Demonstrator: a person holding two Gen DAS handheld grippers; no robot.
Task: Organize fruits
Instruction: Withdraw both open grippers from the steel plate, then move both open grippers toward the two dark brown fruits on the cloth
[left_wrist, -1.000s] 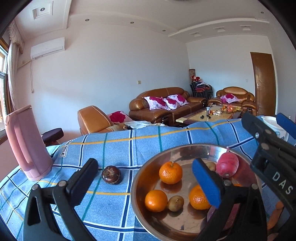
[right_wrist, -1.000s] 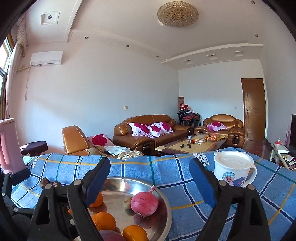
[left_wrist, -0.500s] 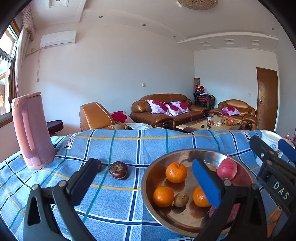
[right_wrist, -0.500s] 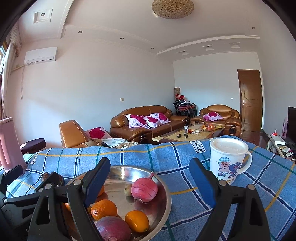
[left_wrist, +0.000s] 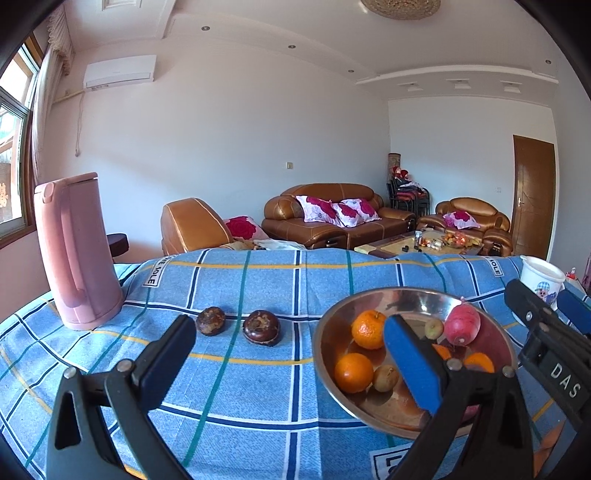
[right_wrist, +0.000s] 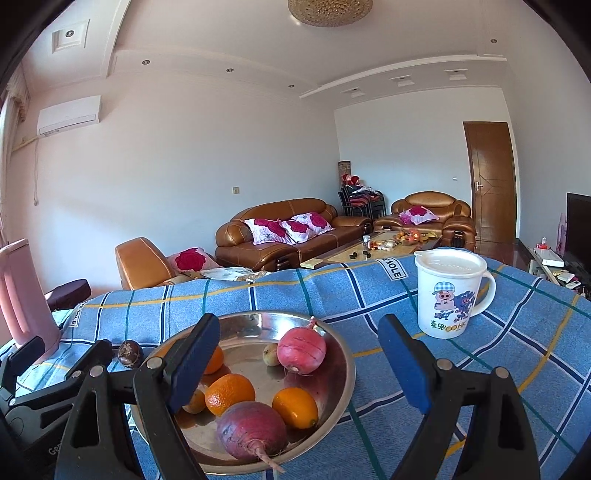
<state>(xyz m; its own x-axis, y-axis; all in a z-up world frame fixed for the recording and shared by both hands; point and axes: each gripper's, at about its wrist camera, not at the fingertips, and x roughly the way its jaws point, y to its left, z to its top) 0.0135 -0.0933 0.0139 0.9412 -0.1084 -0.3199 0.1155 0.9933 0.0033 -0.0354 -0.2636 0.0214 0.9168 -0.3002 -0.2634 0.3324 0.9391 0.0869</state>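
A steel bowl (left_wrist: 332, 325) (right_wrist: 343, 354) sits on the blue checked tablecloth and holds several oranges (left_wrist: 367, 329), small brown fruits (left_wrist: 386, 377), a pink round root (right_wrist: 301, 350) and a dark red root (right_wrist: 251, 430). Two dark brown fruits (left_wrist: 261, 327) (left_wrist: 210, 321) lie on the cloth left of the bowl. My left gripper (left_wrist: 291, 354) is open and empty, in front of the brown fruits and the bowl's left side. My right gripper (right_wrist: 299, 358) is open and empty above the bowl's near side.
A pink jug (left_wrist: 75, 251) stands at the far left of the table. A white lidded mug (right_wrist: 448, 295) with a cartoon stands right of the bowl. Sofas and a coffee table lie beyond the table's far edge.
My left gripper has swung left, so the second brown fruit and more of the jug came into view. My right gripper has drawn closer to the bowl and mug.
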